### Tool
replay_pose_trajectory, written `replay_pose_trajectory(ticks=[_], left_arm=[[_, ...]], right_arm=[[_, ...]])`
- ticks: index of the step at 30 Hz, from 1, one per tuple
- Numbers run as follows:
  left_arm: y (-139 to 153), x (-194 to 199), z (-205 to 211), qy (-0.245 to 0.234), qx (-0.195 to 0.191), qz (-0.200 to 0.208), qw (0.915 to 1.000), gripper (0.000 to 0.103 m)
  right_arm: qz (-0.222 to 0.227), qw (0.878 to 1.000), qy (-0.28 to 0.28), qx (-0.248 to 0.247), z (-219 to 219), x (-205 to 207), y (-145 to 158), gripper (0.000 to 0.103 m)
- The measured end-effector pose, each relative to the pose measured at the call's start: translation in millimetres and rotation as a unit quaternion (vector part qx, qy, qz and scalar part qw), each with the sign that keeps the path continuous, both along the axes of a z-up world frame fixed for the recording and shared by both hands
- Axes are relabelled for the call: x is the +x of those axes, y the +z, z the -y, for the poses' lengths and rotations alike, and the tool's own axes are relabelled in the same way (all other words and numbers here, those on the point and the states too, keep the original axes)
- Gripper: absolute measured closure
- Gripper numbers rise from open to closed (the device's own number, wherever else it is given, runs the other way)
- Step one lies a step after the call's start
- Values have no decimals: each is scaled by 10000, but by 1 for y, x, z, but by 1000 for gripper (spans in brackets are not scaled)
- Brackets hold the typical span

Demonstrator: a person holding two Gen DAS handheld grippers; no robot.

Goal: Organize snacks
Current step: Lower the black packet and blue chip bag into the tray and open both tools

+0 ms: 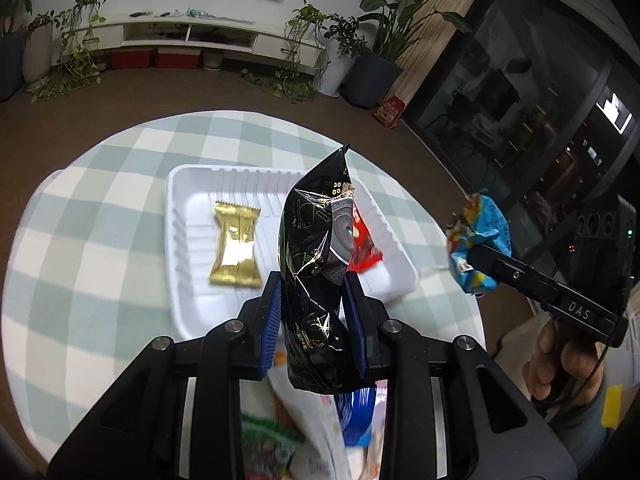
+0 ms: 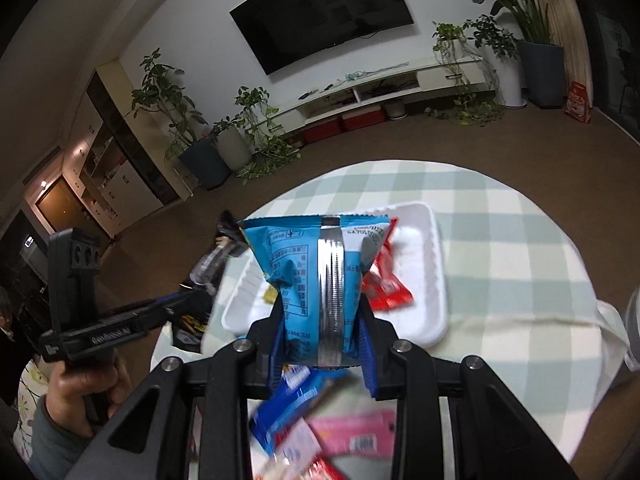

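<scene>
My left gripper (image 1: 312,304) is shut on a black snack packet (image 1: 316,264) and holds it in the air over the near edge of a white foam tray (image 1: 188,248). A gold packet (image 1: 236,250) and a red packet (image 1: 362,246) lie in the tray. My right gripper (image 2: 324,328) is shut on a blue snack packet (image 2: 320,264), held above the tray (image 2: 420,312) beside the red packet (image 2: 386,288). The right gripper with its blue packet (image 1: 480,240) also shows at the right of the left wrist view. The left gripper (image 2: 200,280) shows at the left of the right wrist view.
The tray sits on a round table with a green-and-white checked cloth (image 1: 100,220). A blurred heap of loose snack packets (image 2: 320,428) lies at the near edge, under both grippers (image 1: 312,432). Brown floor, plants and a TV cabinet lie beyond the table.
</scene>
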State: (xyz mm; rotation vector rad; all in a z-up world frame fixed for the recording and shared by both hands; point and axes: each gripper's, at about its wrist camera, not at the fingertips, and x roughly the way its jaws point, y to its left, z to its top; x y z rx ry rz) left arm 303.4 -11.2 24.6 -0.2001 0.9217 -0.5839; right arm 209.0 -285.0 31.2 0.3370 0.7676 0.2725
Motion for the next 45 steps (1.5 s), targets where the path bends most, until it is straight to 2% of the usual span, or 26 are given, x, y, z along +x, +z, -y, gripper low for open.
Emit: replay_pose_trajectory(ticks=[6,11,18,25,35,38,39,40,41,42,45], left_arm=[[-19,46,17,118,122,-221,9996,75],[-42,63,26,77,223,-384,9990,75],[-66,76,24,128,373,-526,9978,75],[-85,86,28,181,501,-602,9968,74],[-88,93,30,286,666,-545,9959,74],[-87,94,29,314,673,-560,9957,72],[-86,92,29,324,689,-557,9955,66],[-86,91,28,341,698,-536,9955,53],[-84,91,27,376,699,-506,9956,47],[-83,90,25,401,687,-490,9956,36],[-81,88,25,388,675,-481,9958,34]], right_arm=[[-518,9983,274,-20,-29,61,-21,70],[-822,9961,316,-44,-40,83,-43,70],[-1178,9926,280,-125,-39,97,-67,70],[-1303,9907,265,-283,-47,107,-83,69],[-1377,9882,190,-648,-56,110,-94,67],[-1380,9876,169,-725,-57,109,-93,64],[-1393,9874,145,-733,-56,109,-93,64],[-1407,9871,103,-753,-55,108,-93,64],[-1413,9871,82,-749,-52,108,-93,63],[-1416,9873,62,-720,-50,107,-93,62],[-1411,9873,58,-725,-48,106,-93,60]])
